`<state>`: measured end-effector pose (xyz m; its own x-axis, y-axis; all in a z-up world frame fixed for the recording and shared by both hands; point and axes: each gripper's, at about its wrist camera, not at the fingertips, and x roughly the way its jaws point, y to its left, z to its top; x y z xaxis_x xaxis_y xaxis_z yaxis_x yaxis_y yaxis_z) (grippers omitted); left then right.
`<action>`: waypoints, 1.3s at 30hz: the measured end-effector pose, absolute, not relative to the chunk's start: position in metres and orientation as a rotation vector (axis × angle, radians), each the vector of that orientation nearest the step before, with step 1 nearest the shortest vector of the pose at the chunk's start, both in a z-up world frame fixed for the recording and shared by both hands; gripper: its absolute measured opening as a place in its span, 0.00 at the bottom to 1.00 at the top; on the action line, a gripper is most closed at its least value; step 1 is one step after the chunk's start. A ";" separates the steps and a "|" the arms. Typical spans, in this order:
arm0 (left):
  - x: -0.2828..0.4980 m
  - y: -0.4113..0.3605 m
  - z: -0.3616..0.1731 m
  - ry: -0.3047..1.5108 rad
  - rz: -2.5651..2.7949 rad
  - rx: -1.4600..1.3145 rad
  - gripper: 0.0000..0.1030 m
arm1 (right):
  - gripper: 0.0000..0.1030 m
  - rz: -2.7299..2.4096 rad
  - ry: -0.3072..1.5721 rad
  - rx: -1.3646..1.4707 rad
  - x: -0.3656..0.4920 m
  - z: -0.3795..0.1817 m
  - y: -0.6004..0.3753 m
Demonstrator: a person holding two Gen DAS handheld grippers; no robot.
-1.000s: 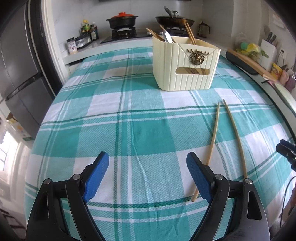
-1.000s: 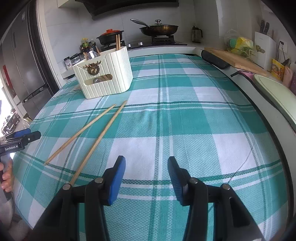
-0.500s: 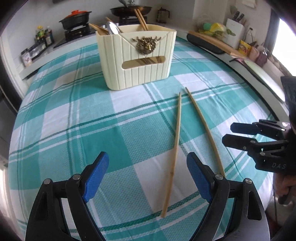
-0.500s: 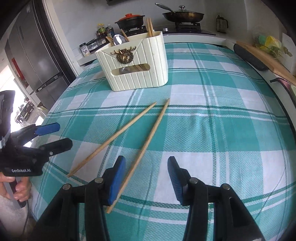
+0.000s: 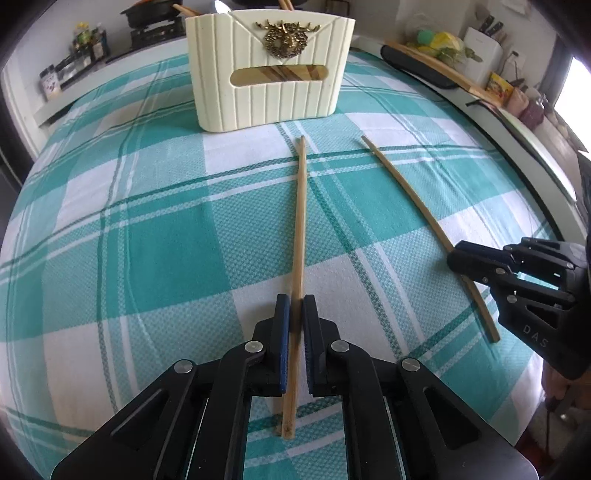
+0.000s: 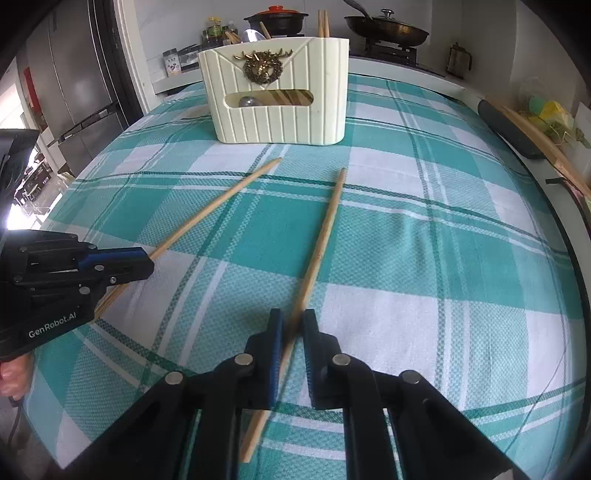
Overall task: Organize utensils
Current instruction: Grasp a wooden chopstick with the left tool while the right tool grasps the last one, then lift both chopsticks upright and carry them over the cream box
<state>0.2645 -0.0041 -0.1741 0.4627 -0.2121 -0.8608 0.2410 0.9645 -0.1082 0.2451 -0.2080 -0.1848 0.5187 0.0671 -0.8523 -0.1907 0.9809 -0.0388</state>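
Two long wooden chopsticks lie on the green-and-white checked tablecloth in front of a cream utensil holder [image 5: 269, 70] that has chopsticks and a spoon in it. My left gripper [image 5: 294, 306] is shut on the left chopstick [image 5: 301, 221] near its close end. My right gripper [image 6: 293, 325] is shut on the right chopstick [image 6: 325, 236] near its close end. Each gripper shows in the other's view, the right one [image 5: 456, 256] and the left one [image 6: 147, 264]. The holder also shows in the right wrist view [image 6: 277, 96].
A stove with a red-lidded pot [image 6: 275, 20] and a pan [image 6: 386, 27] stands behind the table. A fridge [image 6: 77, 81] is at the left. A cutting board [image 5: 436, 66] and a knife block [image 5: 484, 48] sit on the right counter.
Both grippers moved forward and down over the chopsticks and closed from wide open, each onto one chopstick. The utensil holder now looks closer.
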 end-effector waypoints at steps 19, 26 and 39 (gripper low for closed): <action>0.229 -0.025 -0.162 1.108 -0.361 -0.190 0.66 | 0.48 0.109 1.061 -0.017 0.199 -0.164 -0.301; 0.277 -0.029 -0.166 1.141 -0.319 -0.043 0.70 | 0.48 0.189 1.176 -0.056 0.249 -0.166 -0.291; 0.326 -0.037 -0.159 1.088 -0.258 0.032 0.04 | 0.06 0.159 1.165 -0.043 0.345 -0.177 -0.269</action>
